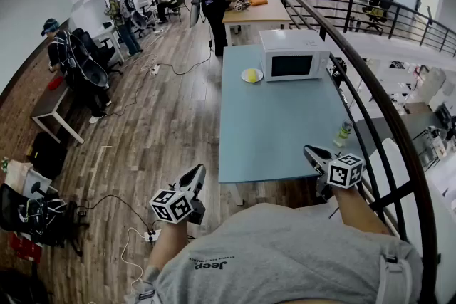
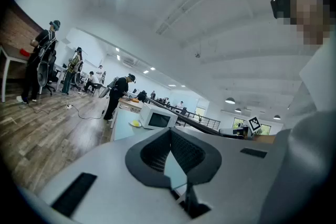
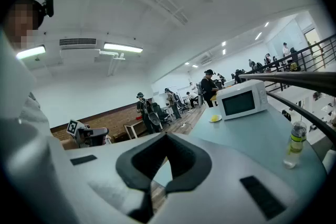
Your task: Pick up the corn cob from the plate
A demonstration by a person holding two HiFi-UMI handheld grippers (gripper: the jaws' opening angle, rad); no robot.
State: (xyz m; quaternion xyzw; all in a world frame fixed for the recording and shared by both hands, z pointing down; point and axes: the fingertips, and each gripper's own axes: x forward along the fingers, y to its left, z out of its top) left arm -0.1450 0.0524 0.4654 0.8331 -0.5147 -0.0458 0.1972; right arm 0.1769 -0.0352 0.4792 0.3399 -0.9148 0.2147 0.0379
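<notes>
Corn cob [image 1: 251,74] is lying on a small white plate [image 1: 244,77] at the far end of the blue counter [image 1: 278,132], just beside the left side of the white microwave [image 1: 292,55]. Nothing is touching it. The plate is prob. sitting out in the open, clear of the microwave front, so the cob can be approached from the near side w/o obstruction.

A clear bottle [image 1: 344,133] is standing upright nearer in, by the counter's right edge and well apart from the plate, so it shouldn't be getting in the way.

The person is standing at the counter's near end, holding both tools close to the body, roughly level and aiming fwd along the counter. That looks like a ready pose, not a reach. The cob is far off, so I'd judge the pick as not yet started, w/ a walk or long lean needed first.

Left gripper [image 1: 199,169] is hanging off the counter's left side, over the wood floor [image 1: 142,139]. Its jaws are clenched, tips meeting, nothing btw. them. Right gripper [image 1: 308,150] is hovering near the counter's near-right corner. Its jaws are likewise clamped together and empty. Whichever goes for the cob will need its jaws spread before closing on it.
</notes>
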